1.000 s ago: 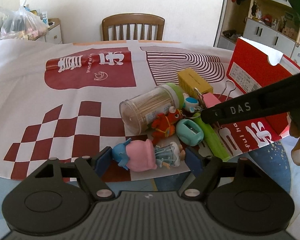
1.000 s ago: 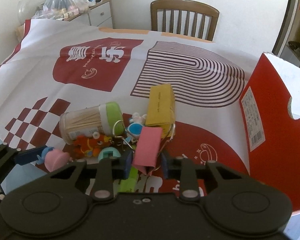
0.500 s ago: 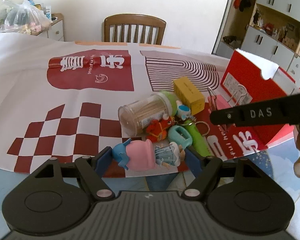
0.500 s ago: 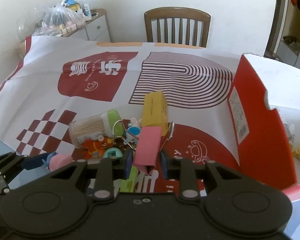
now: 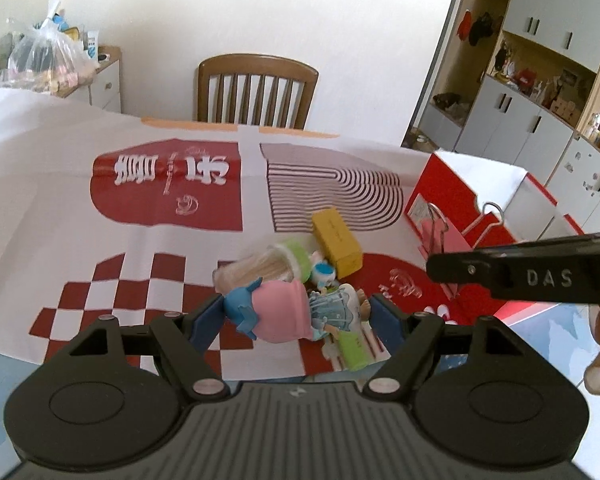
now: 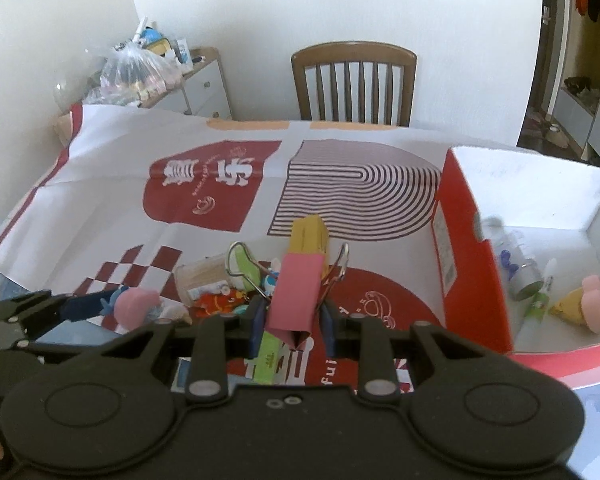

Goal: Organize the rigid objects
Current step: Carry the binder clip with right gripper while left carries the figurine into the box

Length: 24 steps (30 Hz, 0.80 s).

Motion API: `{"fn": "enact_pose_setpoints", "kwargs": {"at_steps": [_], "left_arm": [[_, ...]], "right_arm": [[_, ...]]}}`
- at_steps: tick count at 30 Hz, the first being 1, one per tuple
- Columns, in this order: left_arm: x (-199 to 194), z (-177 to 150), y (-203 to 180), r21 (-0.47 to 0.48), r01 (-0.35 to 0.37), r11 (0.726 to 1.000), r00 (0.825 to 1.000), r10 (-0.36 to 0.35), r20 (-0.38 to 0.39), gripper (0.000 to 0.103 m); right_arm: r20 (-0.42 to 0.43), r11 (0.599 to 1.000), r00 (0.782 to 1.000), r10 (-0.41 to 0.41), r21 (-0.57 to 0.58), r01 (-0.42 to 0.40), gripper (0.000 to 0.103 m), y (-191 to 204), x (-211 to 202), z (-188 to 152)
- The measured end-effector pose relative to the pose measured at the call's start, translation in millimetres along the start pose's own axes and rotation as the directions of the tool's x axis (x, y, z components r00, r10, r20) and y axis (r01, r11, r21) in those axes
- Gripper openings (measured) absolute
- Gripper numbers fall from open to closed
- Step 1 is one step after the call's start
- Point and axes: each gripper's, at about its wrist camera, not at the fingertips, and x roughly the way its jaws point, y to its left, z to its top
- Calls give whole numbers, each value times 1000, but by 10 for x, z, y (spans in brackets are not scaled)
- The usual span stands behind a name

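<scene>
Figurine [image 5: 284, 312] and pink binder clip [image 6: 296, 296] now hang higher above the table [image 5: 60, 208], each clamped between its gripper's jaws, left [image 5: 298, 314] wide, right [image 6: 292, 322] narrow.

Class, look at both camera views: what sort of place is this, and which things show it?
Most likely a home dining room: a wooden chair at a cloth-covered table, and cupboards with open shelves of household odds and ends.
</scene>
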Motion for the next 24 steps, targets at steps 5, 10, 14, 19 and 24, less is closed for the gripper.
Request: {"fn": "enact_pose_setpoints", "kwargs": {"at_steps": [5,10,14,19,24], "left_arm": [[-106,137,-113,-4,3,1000,1000,-3,12,79],[-192,278,-270,10,10,1000,999,-10,45,79],[-237,402,-430,30,11,999,997,-13,71,79],[-228,546,-710,62,18,998,996,-23,89,79],[-144,602,-1048,93,41,995,996,-48,76,79]], "right_arm": [[16,1000,1000,-2,3,2,28,-85,-204,9],[40,1000,999,-11,12,11,28,-241,-384,17],[66,1000,998,-21,23,19,28,-401,-523,26],[94,999,995,-37,31,34,28,-652,-670,29],[105,998,993,-53,52,47,28,-933,-737,27]]}}
